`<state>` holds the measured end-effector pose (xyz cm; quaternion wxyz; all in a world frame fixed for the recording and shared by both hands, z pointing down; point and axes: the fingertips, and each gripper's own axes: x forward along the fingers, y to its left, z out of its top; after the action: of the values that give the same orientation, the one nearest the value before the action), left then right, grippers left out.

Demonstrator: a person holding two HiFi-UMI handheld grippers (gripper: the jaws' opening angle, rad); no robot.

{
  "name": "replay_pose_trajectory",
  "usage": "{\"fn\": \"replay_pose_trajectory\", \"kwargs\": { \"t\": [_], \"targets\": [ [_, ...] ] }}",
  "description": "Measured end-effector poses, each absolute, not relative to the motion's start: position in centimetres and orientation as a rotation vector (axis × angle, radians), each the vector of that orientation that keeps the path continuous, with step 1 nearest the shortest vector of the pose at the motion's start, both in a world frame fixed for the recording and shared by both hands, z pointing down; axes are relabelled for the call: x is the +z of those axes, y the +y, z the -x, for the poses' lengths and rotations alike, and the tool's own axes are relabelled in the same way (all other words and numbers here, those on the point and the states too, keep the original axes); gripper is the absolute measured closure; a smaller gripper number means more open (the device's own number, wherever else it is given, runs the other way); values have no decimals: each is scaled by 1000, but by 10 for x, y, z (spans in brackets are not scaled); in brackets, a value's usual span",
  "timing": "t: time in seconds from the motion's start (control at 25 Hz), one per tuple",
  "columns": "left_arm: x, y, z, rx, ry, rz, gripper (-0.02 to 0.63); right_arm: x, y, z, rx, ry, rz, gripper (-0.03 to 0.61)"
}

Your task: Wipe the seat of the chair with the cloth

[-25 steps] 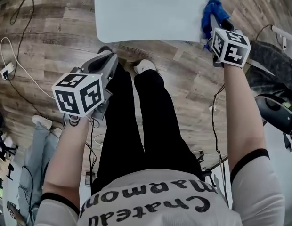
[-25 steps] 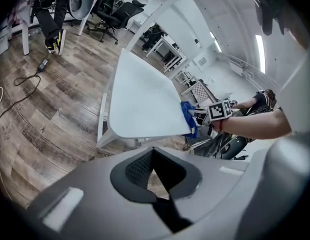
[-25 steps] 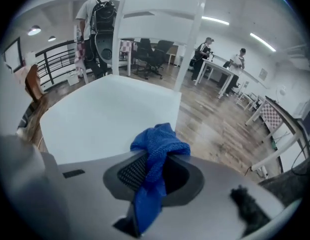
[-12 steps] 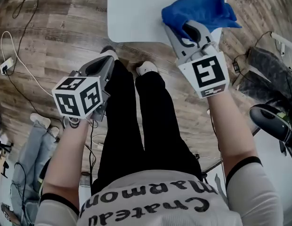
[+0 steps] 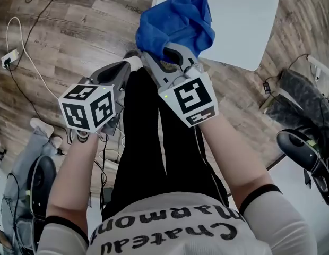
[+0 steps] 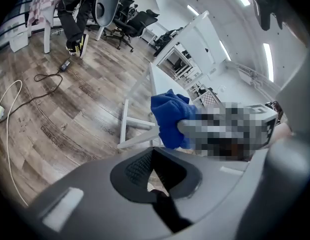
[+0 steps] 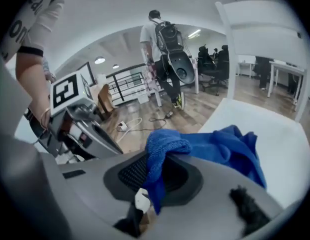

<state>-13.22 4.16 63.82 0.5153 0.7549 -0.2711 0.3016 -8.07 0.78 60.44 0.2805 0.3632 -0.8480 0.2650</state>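
I'm pinching the blue cloth [image 5: 175, 23], soft, light and floppy by my reckoning, by a bunched fold in my right gripper [image 5: 172, 57] over the chair seat's [image 5: 239, 20] near corner, and holding my left gripper [image 5: 114, 78] aside, jaws pressed together, empty.

Bunched blue cloth [image 5: 175, 23], seemingly overhanging white seat [image 5: 239, 20]

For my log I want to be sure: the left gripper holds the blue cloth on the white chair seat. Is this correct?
Not quite. It is the right gripper, not the left one, that holds the blue cloth on the white chair seat. The right gripper view shows its jaws shut on a fold of the cloth.
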Motion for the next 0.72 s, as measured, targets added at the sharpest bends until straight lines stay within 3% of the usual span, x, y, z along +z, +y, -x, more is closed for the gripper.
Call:
{"fn": "replay_pose_trajectory", "kwargs": {
  "t": [0.2,0.52,0.72],
  "targets": [
    [643,45,135,730,-620,-1801,606,639,2,31,857,-2091,-1014,486],
    [639,54,97,806,-499,-1904,606,637,1,27,819,-2140,-1128,491],
    [634,46,74,776,-684,-1902,606,639,11,14,849,-2169,-1053,492]
  ]
}}
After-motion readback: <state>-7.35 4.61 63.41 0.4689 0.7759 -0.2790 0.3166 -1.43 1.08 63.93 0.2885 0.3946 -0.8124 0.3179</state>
